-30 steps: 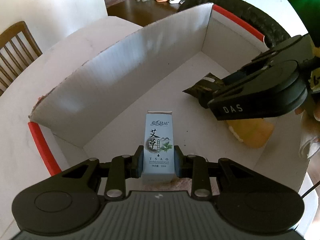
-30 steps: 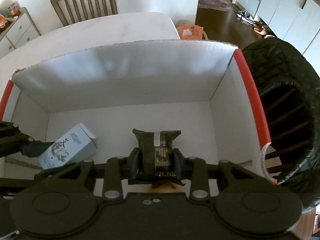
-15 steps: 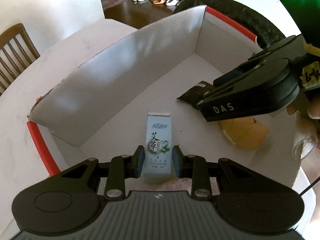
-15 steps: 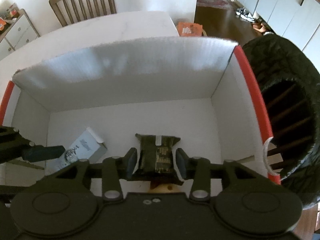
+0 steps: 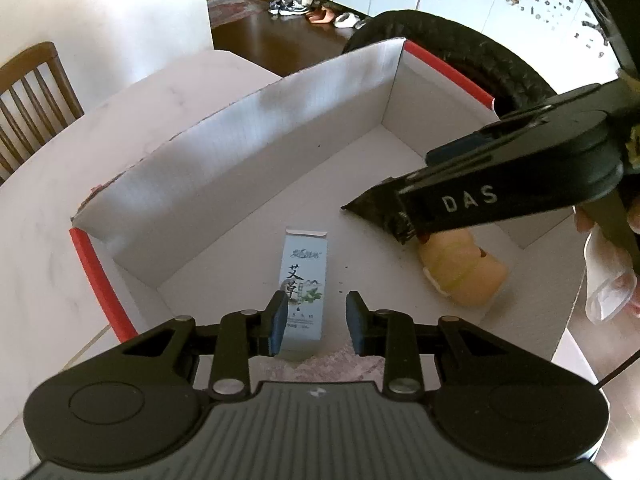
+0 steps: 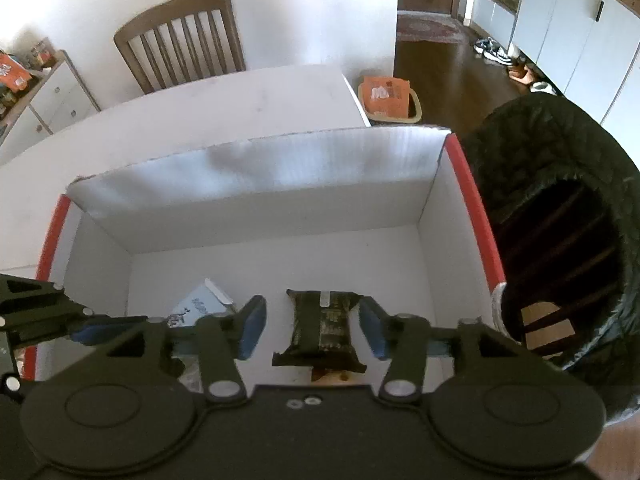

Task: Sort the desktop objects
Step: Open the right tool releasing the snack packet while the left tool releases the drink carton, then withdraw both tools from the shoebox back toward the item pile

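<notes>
A white cardboard box (image 5: 248, 148) with red-taped side rims sits on the white table; it also shows in the right wrist view (image 6: 256, 192). A pale blue carton (image 5: 303, 280) with Chinese print lies on its floor, below my open left gripper (image 5: 316, 326). A dark snack packet (image 6: 322, 326) lies on the floor below my open right gripper (image 6: 312, 332); its end shows in the left wrist view (image 5: 372, 210). The carton shows partly in the right wrist view (image 6: 198, 306). A tan bun-like object (image 5: 464, 270) lies in the box under the right gripper body.
A black quilted garment (image 6: 560, 216) hangs over a chair right of the box. A wooden chair (image 6: 180, 40) stands beyond the table. An orange bag in a basket (image 6: 388, 100) sits on the dark floor. A white cabinet (image 6: 44, 96) stands far left.
Both grippers have opened and let go: the carton and the dark packet now lie on the box floor. Both grippers have lifted and drawn back a little.
</notes>
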Motion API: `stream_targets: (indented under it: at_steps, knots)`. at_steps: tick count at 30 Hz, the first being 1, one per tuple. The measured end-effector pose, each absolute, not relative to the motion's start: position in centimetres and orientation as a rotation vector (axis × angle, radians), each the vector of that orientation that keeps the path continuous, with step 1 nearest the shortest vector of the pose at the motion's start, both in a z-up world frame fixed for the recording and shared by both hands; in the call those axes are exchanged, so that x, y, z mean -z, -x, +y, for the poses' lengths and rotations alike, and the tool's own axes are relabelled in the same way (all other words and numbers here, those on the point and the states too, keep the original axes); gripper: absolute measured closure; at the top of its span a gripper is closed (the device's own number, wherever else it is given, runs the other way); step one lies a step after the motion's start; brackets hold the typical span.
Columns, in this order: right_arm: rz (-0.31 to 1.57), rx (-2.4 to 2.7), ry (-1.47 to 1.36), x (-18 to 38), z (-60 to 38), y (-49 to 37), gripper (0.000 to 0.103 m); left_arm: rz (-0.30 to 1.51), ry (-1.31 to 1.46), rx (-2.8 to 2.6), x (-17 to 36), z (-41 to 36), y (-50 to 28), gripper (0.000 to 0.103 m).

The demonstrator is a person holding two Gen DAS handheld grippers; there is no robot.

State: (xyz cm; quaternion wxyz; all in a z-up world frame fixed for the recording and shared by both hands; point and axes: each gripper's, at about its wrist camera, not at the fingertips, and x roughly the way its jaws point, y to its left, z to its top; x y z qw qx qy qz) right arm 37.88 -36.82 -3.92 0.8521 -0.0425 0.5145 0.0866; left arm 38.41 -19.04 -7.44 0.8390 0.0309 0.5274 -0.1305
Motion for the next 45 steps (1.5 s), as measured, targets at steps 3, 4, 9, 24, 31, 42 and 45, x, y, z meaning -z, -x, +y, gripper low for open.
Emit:
stream_targets:
  at_steps: [3,4,9,24,31,42,45]
  knots:
    - [1.076,-0.196,0.086,3.6,-37.0,-37.4,0.041,1.107,-0.076,0.271,7.6,-19.2,-38.2,0.072]
    - [1.073,-0.198,0.085,3.6,-37.1,-37.3,0.04,1.102,-0.081,0.268,7.6,-19.3,-38.1,0.073]
    - [1.061,-0.204,0.059,3.2,-37.6,-36.9,0.036,1.093,-0.037,0.264,7.2,-18.8,-37.7,0.071]
    - [0.962,-0.238,0.001,0.2,-37.9,-34.7,0.02,1.027,0.017,0.299,5.2,-19.5,-35.3,0.028]
    - [0.934,-0.269,-0.025,-1.2,-37.2,-32.9,0.017,0.999,-0.004,0.325,4.1,-19.8,-33.8,0.026]
    - [0.82,-0.283,-0.018,-4.6,-35.7,-28.9,0.016,0.941,0.011,0.364,2.1,-18.8,-30.2,0.026]
    - [0.789,-0.282,-0.019,-5.5,-35.4,-27.5,0.015,0.922,0.028,0.364,1.5,-18.0,-29.1,0.026]
